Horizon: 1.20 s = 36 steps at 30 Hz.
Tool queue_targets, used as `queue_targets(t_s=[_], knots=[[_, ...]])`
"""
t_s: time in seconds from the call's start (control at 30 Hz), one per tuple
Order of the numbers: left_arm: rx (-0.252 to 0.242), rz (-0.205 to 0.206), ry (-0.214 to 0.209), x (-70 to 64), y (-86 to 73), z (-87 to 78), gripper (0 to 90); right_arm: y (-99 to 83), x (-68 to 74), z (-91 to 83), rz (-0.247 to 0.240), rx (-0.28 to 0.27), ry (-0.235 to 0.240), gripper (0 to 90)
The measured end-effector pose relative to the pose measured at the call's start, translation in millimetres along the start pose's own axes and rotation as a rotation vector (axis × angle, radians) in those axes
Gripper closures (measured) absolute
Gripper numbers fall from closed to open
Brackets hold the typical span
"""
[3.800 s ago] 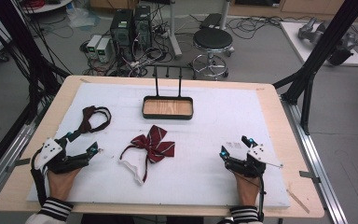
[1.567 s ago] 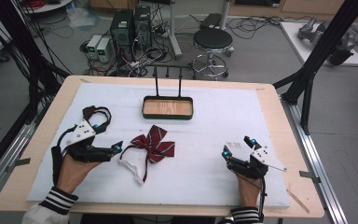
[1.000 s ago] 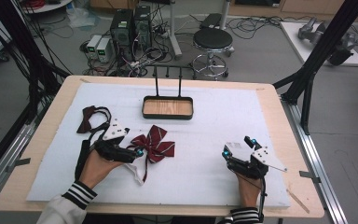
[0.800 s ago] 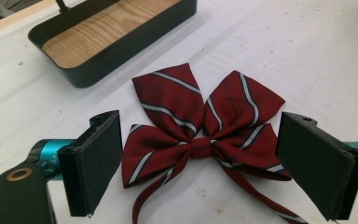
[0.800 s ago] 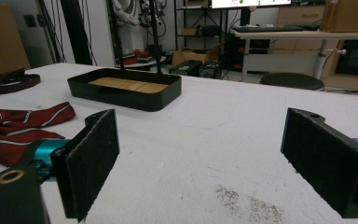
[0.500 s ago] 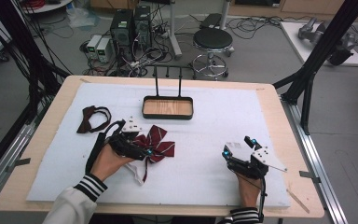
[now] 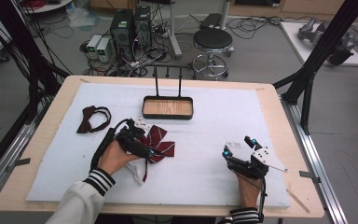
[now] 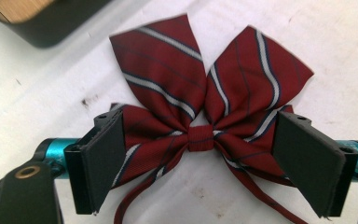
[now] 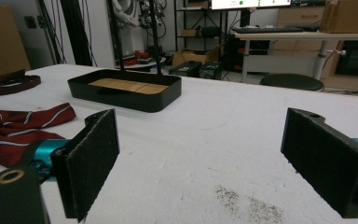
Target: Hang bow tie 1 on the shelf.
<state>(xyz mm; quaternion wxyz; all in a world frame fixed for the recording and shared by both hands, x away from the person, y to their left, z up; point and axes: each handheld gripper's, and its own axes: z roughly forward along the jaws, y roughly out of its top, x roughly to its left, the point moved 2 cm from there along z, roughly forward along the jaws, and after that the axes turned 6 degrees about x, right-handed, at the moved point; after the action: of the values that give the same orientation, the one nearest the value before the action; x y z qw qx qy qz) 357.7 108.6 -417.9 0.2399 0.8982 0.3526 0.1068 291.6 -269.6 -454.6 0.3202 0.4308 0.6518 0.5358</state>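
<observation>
Black foam-faced jaws of my left gripper [image 7: 145, 145] are spread wide in the high view, set down over the dark red striped fabric bow tie [image 7: 161, 142] on the white padded table cover [image 7: 214, 121]. My right gripper [image 7: 240, 150] rests on the cover near the front right, jaws released and holding nothing. A black metal tray with a wooden floor and two upright rods [image 7: 168, 108] stands behind the bow tie, and a brown fabric bow tie with a looped strap [image 7: 93, 118] lies well to the left.

Left gripper view: my left gripper [image 8: 200, 154] straddles the red bow tie [image 8: 200, 107]. The jaws stand wide apart, one at each lower wing of the bow, with the knot between them. They are not closed on the fabric. The cloth is woven, with white and navy diagonal stripes, and thin cords trail from the knot.

Right gripper view: my right gripper [image 9: 205, 158] is fully open above bare cover. The tray [image 9: 126, 91] sits ahead at left, and the red bow tie [image 9: 23, 123] lies at the left edge.

Compared with 0.5 s ago, my left gripper has advanced slightly over the bow tie. My right gripper has not moved.
</observation>
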Motion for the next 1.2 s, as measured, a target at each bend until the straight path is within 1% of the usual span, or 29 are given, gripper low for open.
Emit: queue_targets(t_s=[0.03, 0.07, 0.13, 0.33, 0.4, 0.43, 0.53, 0.57, 0.6, 0.63, 0.67, 0.7, 0.73, 0.77, 0.83, 0.87, 0.93, 0.97, 1.07, 1.2], knots=[[0.009, 0.001, -0.002, 0.2, 0.3, 0.8, 19.1, 0.0, 0.0, 0.1, 0.000, -0.001, 0.000, 10.7], [0.019, -0.001, -0.016, 0.6, 1.1, 2.6, 24.2, -0.1, -0.1, -0.1, 0.003, 0.002, 0.000, 10.7], [0.035, -0.008, -0.030, 0.0, 3.2, 5.8, 25.4, -0.1, -0.1, 0.0, 0.005, 0.002, 0.000, 10.7], [0.073, -0.007, -0.022, -0.6, 7.9, 11.5, 27.0, -0.1, -0.2, -0.1, 0.004, 0.002, 0.001, 10.7], [0.079, -0.020, -0.017, 0.3, 7.6, 12.3, 29.1, 0.0, -0.7, 0.1, 0.002, -0.001, 0.000, 10.7], [0.089, -0.021, -0.026, 1.2, 7.3, 12.8, 29.7, 0.0, -0.7, 0.1, 0.002, -0.001, 0.001, 10.7], [0.115, -0.030, -0.031, 1.4, 6.3, 14.6, 30.6, 0.1, -0.9, 0.2, -0.001, 0.000, -0.001, 10.7], [0.127, -0.027, -0.030, 1.6, 6.2, 14.8, 30.6, 0.1, -0.9, 0.2, -0.001, 0.000, -0.001, 10.7], [0.131, -0.031, -0.033, 1.5, 5.9, 15.4, 32.1, -0.1, -0.6, 0.1, 0.002, 0.003, 0.000, 10.7], [0.138, -0.028, -0.033, 1.7, 5.9, 15.2, 34.0, 0.0, -0.5, 0.1, 0.003, 0.003, 0.000, 10.7], [0.145, -0.016, -0.029, 2.5, 6.3, 15.1, 34.0, 0.0, -0.5, 0.1, 0.003, 0.003, 0.000, 10.7], [0.152, -0.015, -0.028, 2.6, 7.1, 14.5, 36.5, 0.0, -0.7, 0.2, 0.002, 0.004, 0.000, 10.7], [0.160, -0.017, -0.036, 2.5, 7.9, 14.3, 39.7, 0.0, -0.6, 0.2, 0.005, 0.004, 0.000, 10.7], [0.165, -0.009, -0.037, 2.2, 8.5, 14.5, 42.9, 0.0, -0.7, 0.2, 0.003, 0.004, -0.001, 10.7], [0.192, 0.010, -0.035, 1.2, 9.0, 15.9, 46.9, 0.0, -0.5, 0.2, 0.003, 0.004, 0.000, 10.7], [0.207, 0.017, -0.037, 0.8, 8.7, 17.0, 51.7, 0.0, -0.6, 0.2, 0.003, 0.004, 0.000, 10.7], [0.226, 0.031, -0.035, 0.8, 7.7, 19.5, 54.4, -0.1, -0.8, 0.2, 0.002, 0.004, 0.000, 10.7], [0.225, 0.019, -0.044, 1.4, 7.9, 19.4, 55.9, 0.0, -0.6, 0.2, 0.004, 0.004, 0.001, 10.7], [0.222, 0.004, -0.057, 3.8, 7.5, 19.6, 58.4, 0.0, -0.6, 0.3, 0.004, 0.005, -0.001, 10.7], [0.223, 0.002, -0.048, 2.2, 7.9, 19.7, 61.9, 0.0, -0.5, 0.2, 0.005, 0.005, 0.000, 10.7]])
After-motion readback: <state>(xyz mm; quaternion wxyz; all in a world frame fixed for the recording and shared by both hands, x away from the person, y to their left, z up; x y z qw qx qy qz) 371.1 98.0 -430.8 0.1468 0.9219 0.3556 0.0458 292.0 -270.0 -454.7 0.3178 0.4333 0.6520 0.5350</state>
